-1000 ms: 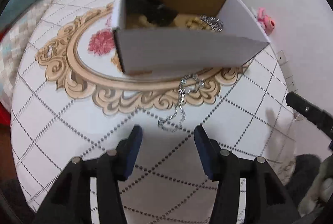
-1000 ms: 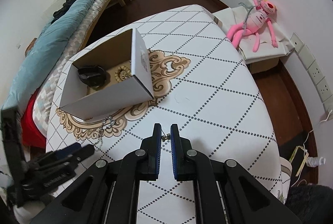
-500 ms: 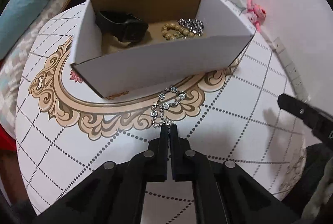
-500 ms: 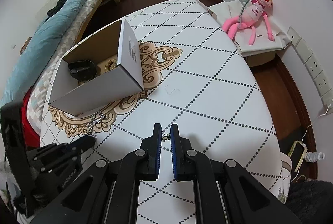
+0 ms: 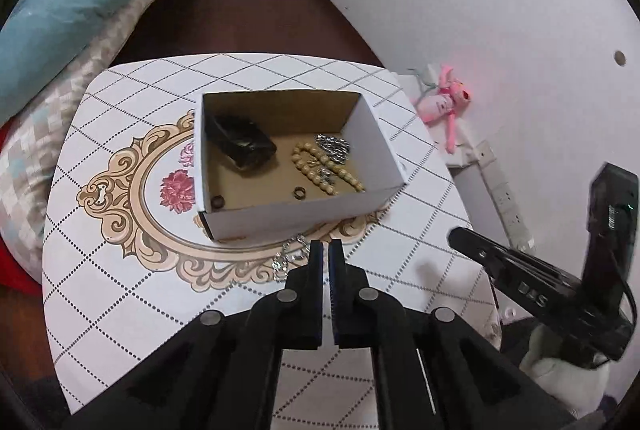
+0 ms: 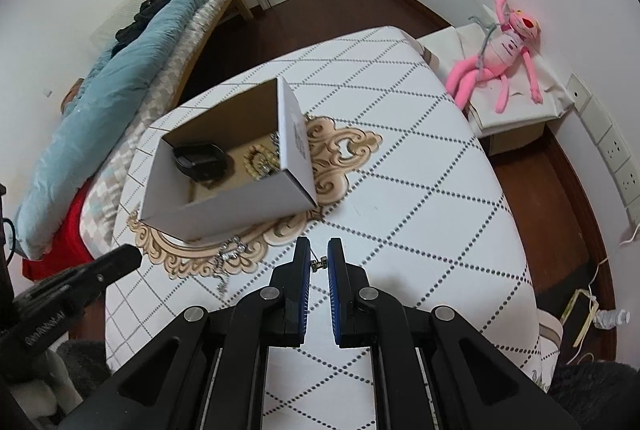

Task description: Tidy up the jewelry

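A white cardboard box (image 5: 296, 218) (image 6: 228, 214) stands on the patterned table and holds a black watch (image 5: 244, 146), a bead bracelet (image 5: 316, 166), a silver chain (image 5: 334, 146) and two rings (image 5: 299, 193). In front of the box a silver necklace (image 5: 286, 260) (image 6: 228, 256) lies on the table. My left gripper (image 5: 325, 250) (image 6: 130, 256) is shut above it, with nothing visible between its pads. In the right wrist view its tip is apart from the necklace. My right gripper (image 6: 319, 246) (image 5: 456, 234) is shut on a small metal piece (image 6: 319, 264), right of the box.
A bed with a blue duvet (image 6: 120, 78) runs along the table's left side. A pink plush toy (image 6: 500, 58) lies on a low white stand at the right, near wall sockets (image 6: 616, 150). The table's rounded edge (image 6: 516, 230) drops to a dark wood floor.
My left gripper's jaws closed at the necklace's near end, then it rose, and the box inside came into view. The necklace stayed on the table. My right gripper rose slightly, still gripping.
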{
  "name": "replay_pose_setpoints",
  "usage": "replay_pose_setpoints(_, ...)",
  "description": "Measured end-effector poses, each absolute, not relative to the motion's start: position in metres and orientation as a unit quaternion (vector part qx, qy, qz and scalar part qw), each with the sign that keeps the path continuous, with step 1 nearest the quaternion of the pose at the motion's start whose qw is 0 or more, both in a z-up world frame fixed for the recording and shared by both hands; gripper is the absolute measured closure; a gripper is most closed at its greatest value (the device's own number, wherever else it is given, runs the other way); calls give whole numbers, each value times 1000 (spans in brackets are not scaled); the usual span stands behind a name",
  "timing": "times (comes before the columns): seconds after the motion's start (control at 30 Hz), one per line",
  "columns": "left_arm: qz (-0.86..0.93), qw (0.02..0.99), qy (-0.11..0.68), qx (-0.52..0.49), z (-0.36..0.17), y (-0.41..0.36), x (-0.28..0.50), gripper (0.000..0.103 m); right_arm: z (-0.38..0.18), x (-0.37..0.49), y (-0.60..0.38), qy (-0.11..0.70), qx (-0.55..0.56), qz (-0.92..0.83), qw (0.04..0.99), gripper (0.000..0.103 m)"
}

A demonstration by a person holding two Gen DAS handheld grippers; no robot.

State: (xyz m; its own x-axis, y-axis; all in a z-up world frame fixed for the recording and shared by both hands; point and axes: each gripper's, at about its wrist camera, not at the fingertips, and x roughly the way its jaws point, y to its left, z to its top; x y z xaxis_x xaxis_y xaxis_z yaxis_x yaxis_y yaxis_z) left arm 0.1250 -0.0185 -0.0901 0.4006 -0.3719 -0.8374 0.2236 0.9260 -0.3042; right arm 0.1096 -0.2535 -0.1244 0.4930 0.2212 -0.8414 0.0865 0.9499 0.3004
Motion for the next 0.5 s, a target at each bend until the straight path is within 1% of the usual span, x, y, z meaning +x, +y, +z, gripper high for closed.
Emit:
replay_pose_setpoints(0.03,-177,829,527,-64,-97,-21,129,98,-124,110,-253,502,154,39,850,94)
replay_pose_setpoints(0.1,-161,820,548,-40,-115,-29,135,89,-126,111,-254,503,158,37,849,94)
replay_pose_setpoints(0.17,-158,816,555,-21,-132,-37,138,61,-128,109,-256,504,161,34,848,94)
replay_pose_setpoints(0.2,-155,816,557,-11,-139,-39,139,59,-130,108,-257,506,162,31,846,94)
replay_pose_setpoints(0.4,-133,798,585,51,-176,-59,148,58,-139,107,-270,512,168,16,842,94)
replay_pose_setpoints(0.47,-130,803,577,71,-177,-65,146,52,-141,108,-274,513,170,13,841,94)
replay_pose_setpoints(0.5,-126,802,578,82,-180,-69,146,52,-143,109,-276,514,172,11,840,94)
